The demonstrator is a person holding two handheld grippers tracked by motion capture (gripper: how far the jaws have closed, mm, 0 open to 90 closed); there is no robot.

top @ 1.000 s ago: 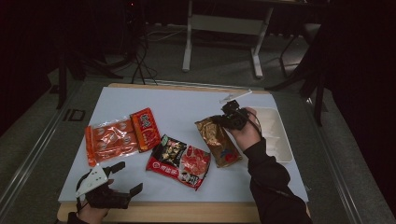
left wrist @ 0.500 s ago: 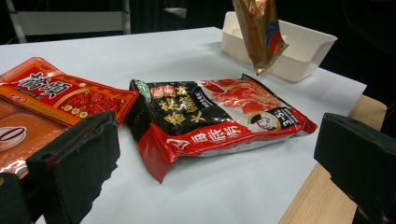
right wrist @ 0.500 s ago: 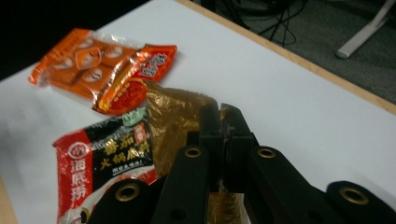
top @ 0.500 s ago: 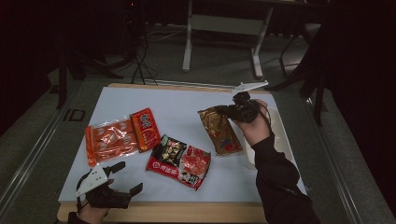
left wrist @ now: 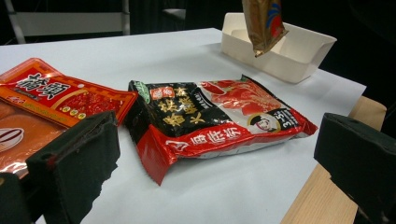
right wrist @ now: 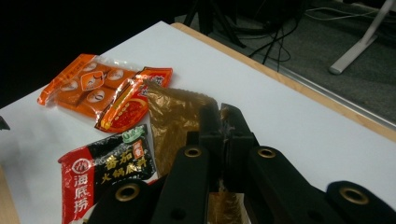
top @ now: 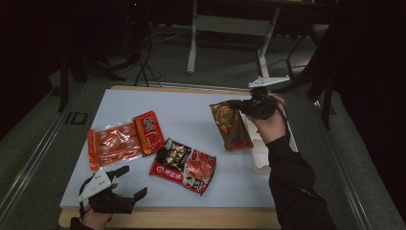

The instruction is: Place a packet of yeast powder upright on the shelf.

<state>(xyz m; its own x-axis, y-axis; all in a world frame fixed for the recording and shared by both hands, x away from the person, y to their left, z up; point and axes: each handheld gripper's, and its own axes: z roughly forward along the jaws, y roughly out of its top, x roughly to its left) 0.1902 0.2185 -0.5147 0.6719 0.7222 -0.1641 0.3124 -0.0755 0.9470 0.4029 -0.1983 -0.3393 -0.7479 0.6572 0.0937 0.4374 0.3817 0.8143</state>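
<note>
The red-and-black packet (right wrist: 108, 182) reads 海底捞 and 番茄火锅底料; the orange-red packet (left wrist: 56, 95) reads 桥头

High view looks down from above; both gripper views (low, close) share the red-black packet (left wrist: 215, 116).

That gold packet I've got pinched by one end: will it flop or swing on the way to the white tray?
Probably floppy: the gold packet hangs slack below the right gripper, pinched at one edge. Its free end dangles over the white tray, so it may swing. The glossy film looks slippery; it could slide out.
</note>
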